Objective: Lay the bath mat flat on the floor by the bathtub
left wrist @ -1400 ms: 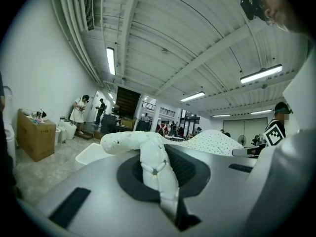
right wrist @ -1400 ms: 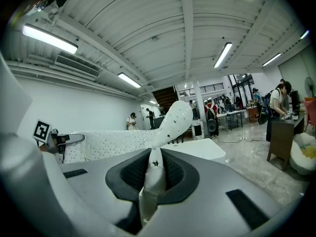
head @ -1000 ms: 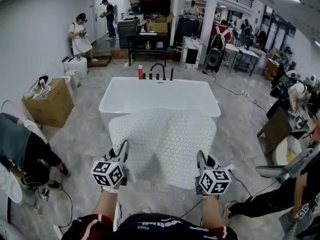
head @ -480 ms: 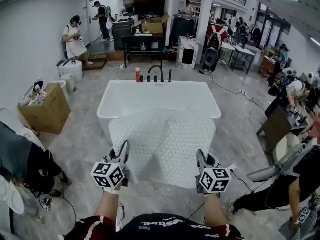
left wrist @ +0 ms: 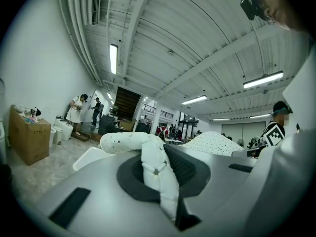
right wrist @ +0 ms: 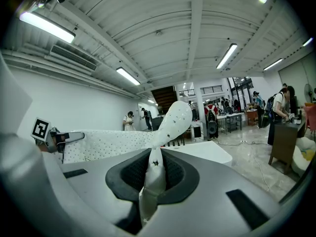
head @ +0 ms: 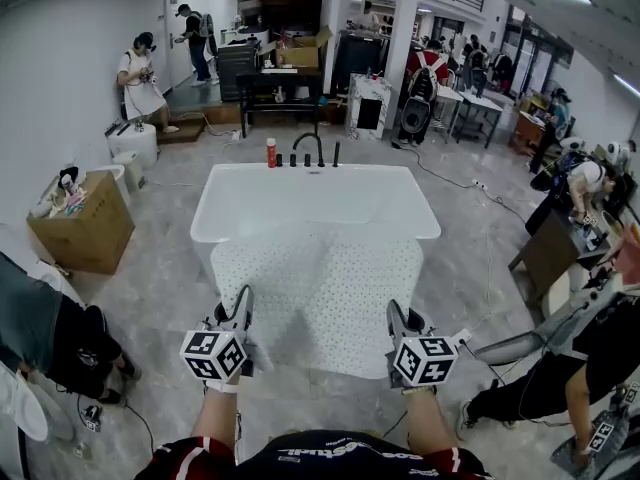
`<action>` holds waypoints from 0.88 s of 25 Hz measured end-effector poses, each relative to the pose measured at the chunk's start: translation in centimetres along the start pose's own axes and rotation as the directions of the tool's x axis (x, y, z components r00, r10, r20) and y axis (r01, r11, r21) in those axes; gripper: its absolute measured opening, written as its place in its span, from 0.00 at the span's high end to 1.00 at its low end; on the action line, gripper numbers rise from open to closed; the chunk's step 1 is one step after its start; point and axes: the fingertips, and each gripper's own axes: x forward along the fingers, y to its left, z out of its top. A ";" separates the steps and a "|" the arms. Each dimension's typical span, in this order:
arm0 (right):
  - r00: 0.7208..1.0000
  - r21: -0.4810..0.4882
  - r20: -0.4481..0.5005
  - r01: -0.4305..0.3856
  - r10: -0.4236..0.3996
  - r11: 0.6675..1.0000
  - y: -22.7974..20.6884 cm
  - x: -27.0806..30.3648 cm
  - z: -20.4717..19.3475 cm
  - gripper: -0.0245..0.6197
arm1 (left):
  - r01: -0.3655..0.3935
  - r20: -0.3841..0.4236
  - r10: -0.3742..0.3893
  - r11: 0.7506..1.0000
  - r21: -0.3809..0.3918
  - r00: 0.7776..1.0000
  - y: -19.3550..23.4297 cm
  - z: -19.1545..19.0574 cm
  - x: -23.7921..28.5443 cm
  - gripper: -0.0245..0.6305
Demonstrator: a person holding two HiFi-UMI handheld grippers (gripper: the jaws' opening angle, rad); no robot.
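White, hole-dotted rubber, the bath mat (head: 320, 288) hangs spread between both tongs, above the floor (head: 165, 268). The left gripper (head: 243, 306) is pressed together on the mat's near left corner, which bunches between its jaws. The right gripper (head: 396, 318) pinches the near right corner the same way. The mat's far edge reaches the bathtub (head: 315, 200) at its near rim; contact cannot be told. Bare marbled floor lies on both sides of the tub. A cardboard box (head: 82, 233) stands well off to the left.
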 end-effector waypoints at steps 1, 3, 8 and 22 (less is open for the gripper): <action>1.000 -0.001 -0.002 0.003 -0.003 1.000 0.0 0.1 0.1 0.89 | 0.001 0.001 -0.001 1.000 -0.004 1.000 0.1 0.0 0.1 0.91; 1.000 -0.003 -0.002 0.006 -0.006 1.000 0.1 0.4 0.3 0.89 | 0.004 0.005 -0.004 1.000 -0.009 1.000 0.4 0.1 0.3 0.91; 1.000 -0.012 -0.003 0.012 -0.012 1.000 -0.1 0.9 0.7 0.89 | 0.000 0.013 0.001 1.000 -0.024 1.000 0.9 0.0 1.0 0.91; 1.000 -0.002 0.000 0.000 0.000 1.000 -1.9 3.9 1.3 0.89 | -0.005 0.010 0.005 1.000 -0.023 1.000 1.5 0.0 3.9 0.91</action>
